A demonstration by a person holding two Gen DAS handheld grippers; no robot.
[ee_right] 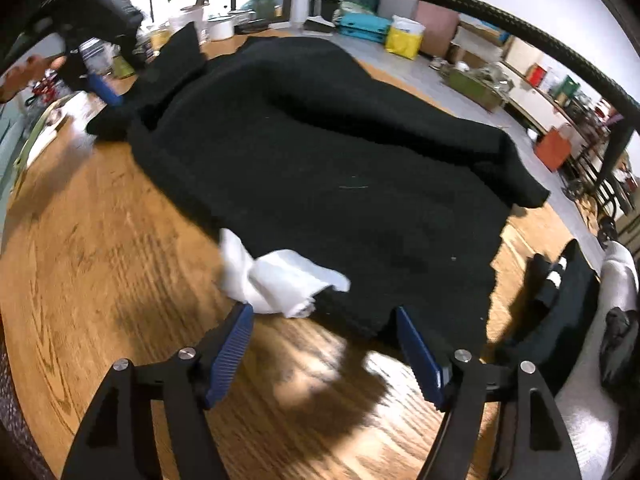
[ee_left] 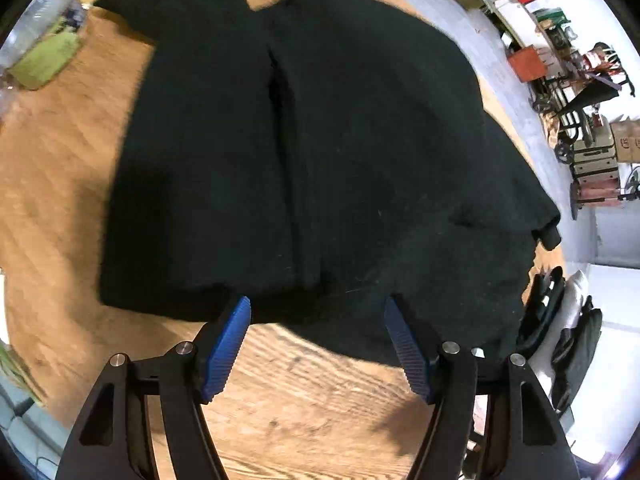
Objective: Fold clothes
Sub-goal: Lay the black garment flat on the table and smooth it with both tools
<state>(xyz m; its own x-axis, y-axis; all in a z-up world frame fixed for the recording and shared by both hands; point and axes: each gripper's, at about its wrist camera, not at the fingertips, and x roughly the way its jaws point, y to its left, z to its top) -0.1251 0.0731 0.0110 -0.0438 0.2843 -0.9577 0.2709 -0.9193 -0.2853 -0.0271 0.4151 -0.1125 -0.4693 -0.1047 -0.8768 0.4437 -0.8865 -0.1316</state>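
Biggest thing first: the wooden tabletop (ee_left: 60, 184), and spread over most of it one black garment (ee_left: 320, 140) — a knit top by the look of it, lying fairly flat with a long crease down the middle and a cuffed sleeve (ee_left: 548, 236) hanging out near the edge. I'd say you're early on: it's laid out, one side maybe turned in, but no neat folded bundle yet, so the sleeves and the final folds are left.

Count-wise: one black garment, one white cloth (ee_right: 276, 280) crumpled at its near hem, and two tools. Your left tool (ee_left: 318, 318) is released, jaws wide, hovering right at the hem with nothing between the pads. Your right tool (ee_right: 324, 326) is spread wide too — empty, just next to the white cloth, not pinching it.
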